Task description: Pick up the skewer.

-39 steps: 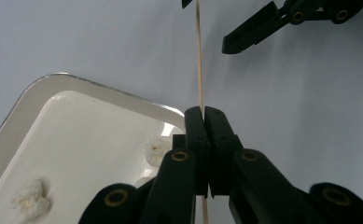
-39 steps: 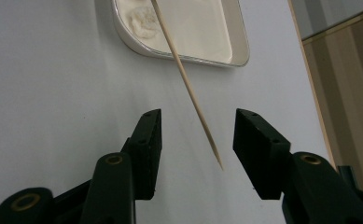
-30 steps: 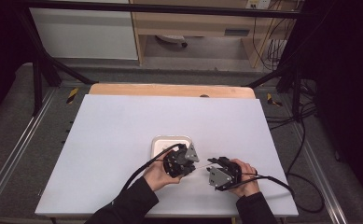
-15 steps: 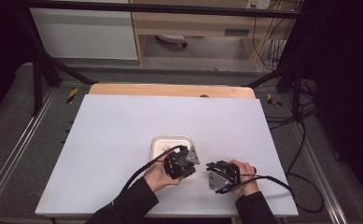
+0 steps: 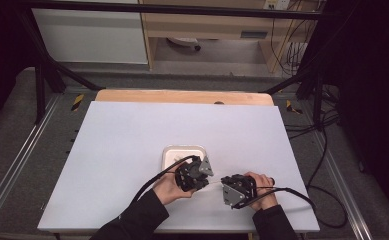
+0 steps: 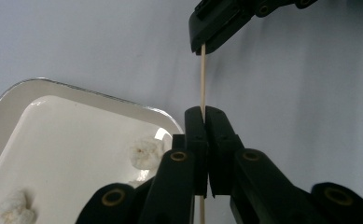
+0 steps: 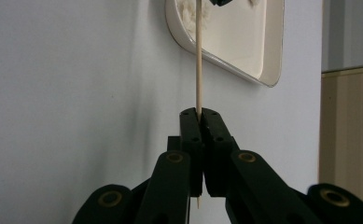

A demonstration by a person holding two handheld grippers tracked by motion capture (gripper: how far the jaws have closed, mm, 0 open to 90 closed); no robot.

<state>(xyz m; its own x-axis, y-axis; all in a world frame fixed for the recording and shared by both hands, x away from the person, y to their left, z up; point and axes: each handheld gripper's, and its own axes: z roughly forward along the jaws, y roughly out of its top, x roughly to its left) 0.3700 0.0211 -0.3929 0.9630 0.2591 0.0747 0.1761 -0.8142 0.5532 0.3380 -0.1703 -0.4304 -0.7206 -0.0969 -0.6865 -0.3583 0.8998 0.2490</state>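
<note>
A thin wooden skewer [image 6: 202, 74] is held at both ends, stretched between the two claws above the near part of the worktop [image 5: 132, 140], just on the near side of a white tray [image 5: 171, 152].

The left claw [image 6: 204, 112] is clamped on the skewer: in the left gripper view its two black jaws stand pressed together with the stick running straight up between them and a short length showing below the pads. Farther up the same stick, the right claw [image 6: 202, 44] grips the other end.

In the right gripper view the right claw [image 7: 198, 113] is clamped on the skewer [image 7: 198, 60] too; its jaws have just been closing, and the stick now sits pinched between them, its pointed tip poking out below. The stick runs upward past the rim of the tray [image 7: 244, 70].

From the high view, the left claw [image 5: 204, 167] sits at the tray's near right corner, and the right claw [image 5: 223, 184] is just beside it, closer to the worktop's near edge.

The tray holds a few pale, crumbly lumps of food [image 6: 144, 154], one just beside the left claw's jaws and another [image 6: 13, 207] toward the tray's other end.
</note>
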